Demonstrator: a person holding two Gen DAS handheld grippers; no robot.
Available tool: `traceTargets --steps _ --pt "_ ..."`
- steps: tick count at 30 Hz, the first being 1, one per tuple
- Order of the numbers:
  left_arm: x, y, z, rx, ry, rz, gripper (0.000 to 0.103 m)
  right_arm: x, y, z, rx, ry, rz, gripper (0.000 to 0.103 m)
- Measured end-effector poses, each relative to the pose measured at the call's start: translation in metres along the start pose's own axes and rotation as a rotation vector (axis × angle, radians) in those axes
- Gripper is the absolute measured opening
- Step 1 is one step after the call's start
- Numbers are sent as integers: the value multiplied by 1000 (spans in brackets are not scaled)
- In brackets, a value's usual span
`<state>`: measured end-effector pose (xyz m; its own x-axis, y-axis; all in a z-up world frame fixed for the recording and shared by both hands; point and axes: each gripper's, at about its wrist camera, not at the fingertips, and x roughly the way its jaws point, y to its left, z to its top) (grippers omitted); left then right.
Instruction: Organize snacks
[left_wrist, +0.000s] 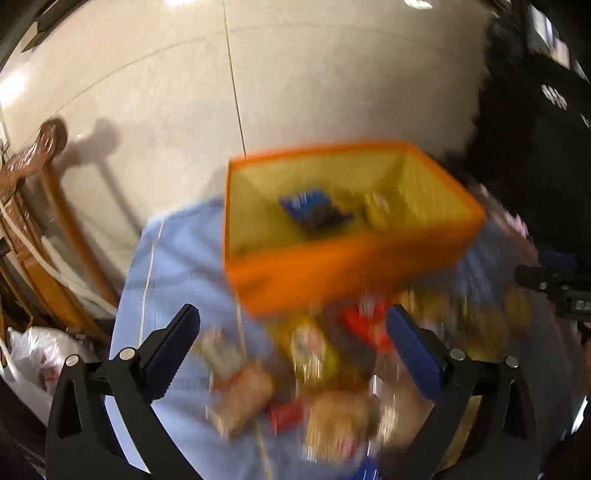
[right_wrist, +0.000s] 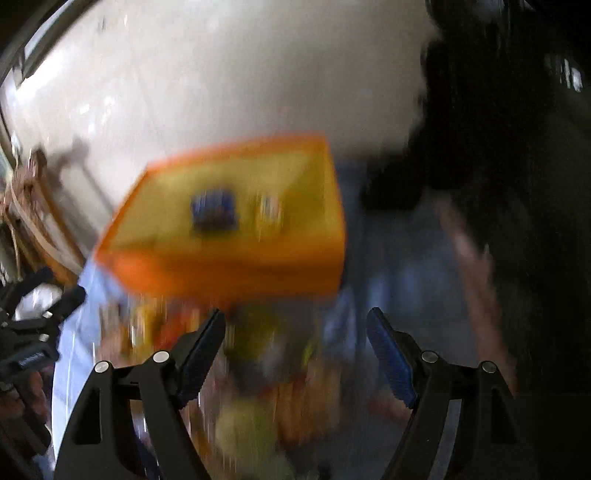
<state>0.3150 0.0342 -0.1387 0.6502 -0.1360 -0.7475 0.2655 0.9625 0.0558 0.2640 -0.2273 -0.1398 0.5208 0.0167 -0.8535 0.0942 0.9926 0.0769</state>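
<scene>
Your left gripper (left_wrist: 291, 343) is wide open, nothing btwn the pads; the blurred snacks (left_wrist: 314, 369) lie on the blue cloth (left_wrist: 177, 258) right below it. Your right gripper (right_wrist: 295, 339) is open too, over the same pile. Orange bin (left_wrist: 332, 273) sits just beyond, w/ a blue pack (left_wrist: 310, 208) inside.

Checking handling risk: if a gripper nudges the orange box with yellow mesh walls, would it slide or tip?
The orange box with yellow mesh walls probably slides: it looks light, holding only two packets. Its wide, low shape makes tipping unlikely. The blue cloth underneath might bunch.
</scene>
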Motion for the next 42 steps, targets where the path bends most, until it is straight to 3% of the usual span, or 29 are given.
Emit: traceTargets --steps 5,10,22,30,31,32,35,42 --pt "-22 -26 -81 96 42 -74 99 17 17 -60 -27 108 1 79" --pt "-30 -55 -135 116 91 -110 99 22 25 -71 -31 117 -17 79" --pt "5 -80 -169 88 133 -57 99 18 30 -68 -66 62 -66 79" --pt "3 -84 -176 159 109 -91 74 47 25 -70 -22 129 -20 89" --pt "3 -84 -177 164 106 -97 73 56 25 -73 -15 169 4 78" --pt "2 -83 -178 163 105 -113 69 64 26 -76 -15 217 28 57" --pt "0 -78 -178 139 109 -146 66 58 37 -81 -80 183 -9 54" --pt "-10 -58 -175 63 85 -208 61 28 32 -85 -65 118 4 53"
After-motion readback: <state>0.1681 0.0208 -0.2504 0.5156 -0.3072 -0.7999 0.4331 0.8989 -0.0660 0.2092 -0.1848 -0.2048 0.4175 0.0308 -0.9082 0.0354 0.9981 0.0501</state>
